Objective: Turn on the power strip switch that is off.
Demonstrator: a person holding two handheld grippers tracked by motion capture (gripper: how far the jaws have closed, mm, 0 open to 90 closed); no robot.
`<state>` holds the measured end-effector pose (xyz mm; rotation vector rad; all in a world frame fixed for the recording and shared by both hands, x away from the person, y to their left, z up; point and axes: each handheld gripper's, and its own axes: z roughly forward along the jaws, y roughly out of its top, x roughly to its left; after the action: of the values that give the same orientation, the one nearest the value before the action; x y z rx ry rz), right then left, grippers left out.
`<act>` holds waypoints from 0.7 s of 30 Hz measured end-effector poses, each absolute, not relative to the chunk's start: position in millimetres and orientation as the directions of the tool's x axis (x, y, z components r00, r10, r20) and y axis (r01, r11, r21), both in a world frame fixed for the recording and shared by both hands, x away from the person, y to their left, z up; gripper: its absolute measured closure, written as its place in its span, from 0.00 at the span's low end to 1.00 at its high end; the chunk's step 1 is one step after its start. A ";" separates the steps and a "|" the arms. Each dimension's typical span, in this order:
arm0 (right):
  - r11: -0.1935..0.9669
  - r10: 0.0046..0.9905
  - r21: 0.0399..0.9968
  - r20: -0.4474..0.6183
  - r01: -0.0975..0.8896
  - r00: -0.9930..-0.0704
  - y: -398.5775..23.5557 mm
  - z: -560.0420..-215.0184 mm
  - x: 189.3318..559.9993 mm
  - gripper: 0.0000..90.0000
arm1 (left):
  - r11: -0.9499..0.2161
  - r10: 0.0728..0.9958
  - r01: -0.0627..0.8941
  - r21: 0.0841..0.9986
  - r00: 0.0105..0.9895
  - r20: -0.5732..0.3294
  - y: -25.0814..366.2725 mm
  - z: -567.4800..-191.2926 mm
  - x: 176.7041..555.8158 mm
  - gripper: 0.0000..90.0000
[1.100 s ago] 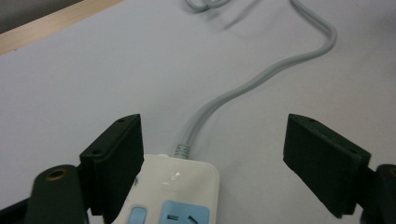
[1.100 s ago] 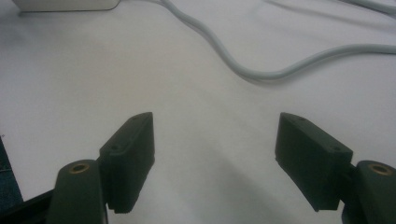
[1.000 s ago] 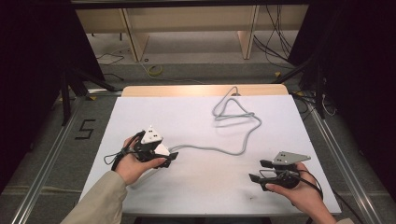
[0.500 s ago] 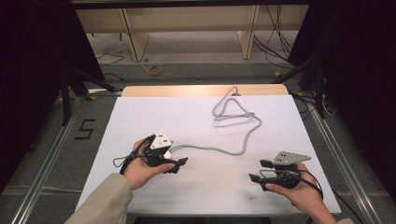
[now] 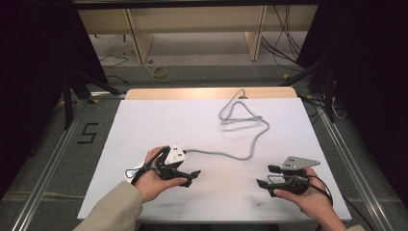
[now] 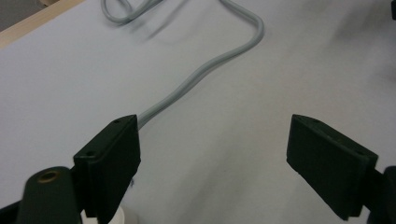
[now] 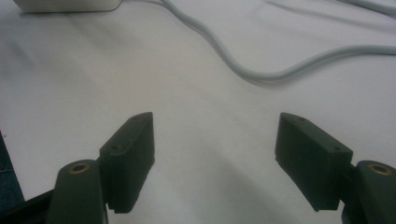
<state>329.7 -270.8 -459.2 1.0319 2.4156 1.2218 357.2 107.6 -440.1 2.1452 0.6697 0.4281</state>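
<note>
A grey cable (image 5: 226, 155) runs from a loose loop at the far middle of the white table (image 5: 144, 125) to a small white box (image 5: 176, 154). The box sits right against my left gripper (image 5: 191, 177), on its far side. In the left gripper view the cable (image 6: 205, 70) passes behind the left jaw, and the left gripper (image 6: 212, 126) is open with bare table between its jaws. My right gripper (image 5: 264, 175) rests at the near right, pointing left. It is open (image 7: 215, 119) over bare table, with the cable (image 7: 261, 72) and the box (image 7: 70, 4) beyond.
A wooden strip (image 5: 168, 93) borders the table's far edge. Metal rails run along the floor on both sides, with a "5" mark (image 5: 88, 133) at the left. Shelf legs and loose wires lie beyond the table.
My left gripper has slid right and slightly nearer, and the white box has moved along with it. The cable's far loop has shifted and looks blurred. The right gripper has not moved.
</note>
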 end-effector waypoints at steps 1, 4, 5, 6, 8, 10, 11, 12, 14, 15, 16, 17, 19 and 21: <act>0.400 0.687 0.779 0.095 0.484 -0.720 -270.8 -459.2 329.7 0.32 | -0.514 0.592 0.310 0.800 0.803 0.069 106.1 -441.1 355.8 0.19; 0.400 0.687 0.779 0.095 0.484 -0.720 -270.7 -459.2 329.5 0.32 | -0.530 0.569 0.295 0.795 0.819 0.075 102.0 -444.4 351.9 0.19; 0.402 0.685 0.779 0.092 0.481 -0.723 -270.8 -459.4 329.5 0.32 | -0.530 0.565 0.294 0.796 0.822 0.073 100.9 -445.5 351.0 0.19; 0.402 0.686 0.777 0.094 0.484 -0.721 -270.6 -459.4 329.4 0.32 | -0.535 0.558 0.294 0.792 0.826 0.071 99.7 -447.4 349.6 0.19; 0.403 0.685 0.778 0.093 0.482 -0.723 -270.6 -459.7 329.5 0.32 | -0.558 0.542 0.287 0.779 0.836 0.080 98.8 -450.8 347.6 0.19; 0.402 0.686 0.777 0.096 0.485 -0.722 -270.8 -459.8 329.3 0.32 | -0.577 0.529 0.281 0.767 0.844 0.089 98.2 -454.9 345.1 0.19; 0.402 0.686 0.777 0.095 0.485 -0.721 -271.1 -459.9 329.2 0.32 | -0.579 0.524 0.285 0.764 0.848 0.081 97.8 -456.7 343.5 0.19; 0.402 0.686 0.776 0.096 0.486 -0.721 -271.3 -459.8 329.1 0.32 | -0.586 0.518 0.285 0.759 0.852 0.080 97.8 -458.0 342.3 0.19; 0.401 0.687 0.776 0.097 0.487 -0.720 -271.7 -459.7 328.9 0.32 | -0.598 0.507 0.280 0.751 0.858 0.083 97.6 -460.2 341.0 0.19; 0.400 0.687 0.776 0.097 0.487 -0.720 -271.7 -459.8 328.9 0.32 | -0.597 0.507 0.283 0.751 0.858 0.079 97.1 -461.1 340.6 0.19; 0.401 0.686 0.776 0.097 0.487 -0.721 -271.7 -459.9 329.0 0.32 | -0.595 0.509 0.285 0.752 0.857 0.079 96.6 -461.9 340.7 0.19; 0.402 0.686 0.776 0.097 0.487 -0.721 -271.6 -460.1 329.1 0.32 | -0.595 0.510 0.285 0.752 0.856 0.080 96.3 -462.2 341.0 0.19; 0.403 0.686 0.775 0.096 0.486 -0.722 -271.5 -460.3 329.4 0.32 | -0.597 0.509 0.283 0.751 0.857 0.081 95.8 -462.2 340.9 0.19; 0.404 0.686 0.775 0.095 0.486 -0.722 -271.7 -460.4 329.5 0.32 | -0.609 0.499 0.279 0.742 0.863 0.085 95.9 -462.7 340.7 0.19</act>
<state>329.5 -271.7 -460.4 1.0324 2.4231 1.2160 340.7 95.9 -462.7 2.2571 0.5592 0.3653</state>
